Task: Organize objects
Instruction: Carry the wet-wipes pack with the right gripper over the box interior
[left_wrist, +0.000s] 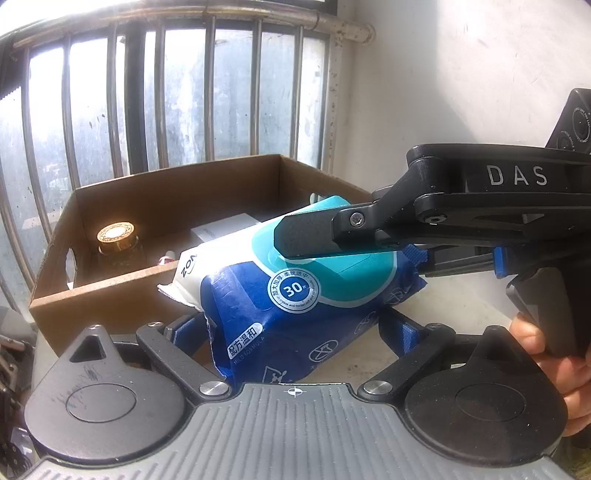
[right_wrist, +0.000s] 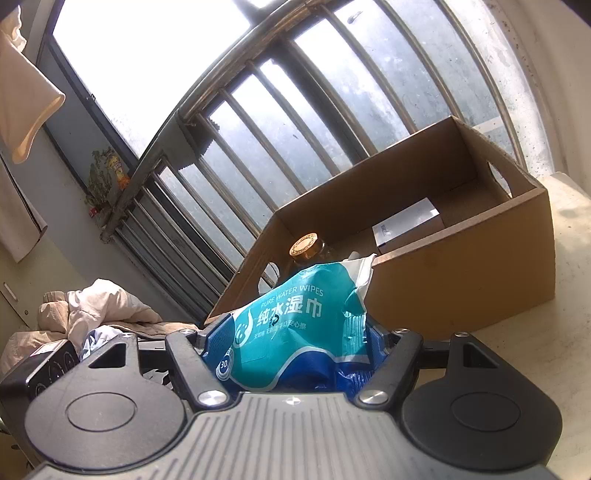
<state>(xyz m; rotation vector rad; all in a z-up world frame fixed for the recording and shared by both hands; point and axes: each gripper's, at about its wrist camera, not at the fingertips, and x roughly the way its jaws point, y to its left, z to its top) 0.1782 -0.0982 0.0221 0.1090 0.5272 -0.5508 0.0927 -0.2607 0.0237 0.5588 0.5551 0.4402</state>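
Lift the wipes (left_wrist: 295, 295) into the box (left_wrist: 110, 295)

Both grippers, left (left_wrist: 291, 332) and right (right_wrist: 291, 343), squeeze the pack between half-open fingers; keep it higher than the wall ahead, then let go.

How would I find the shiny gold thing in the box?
Look for the open cardboard box in front of the barred window. Inside, in its near left corner, stands a dark glass bottle. Its round gold cap glints in the sun, unlike the flat white packet lying farther right.
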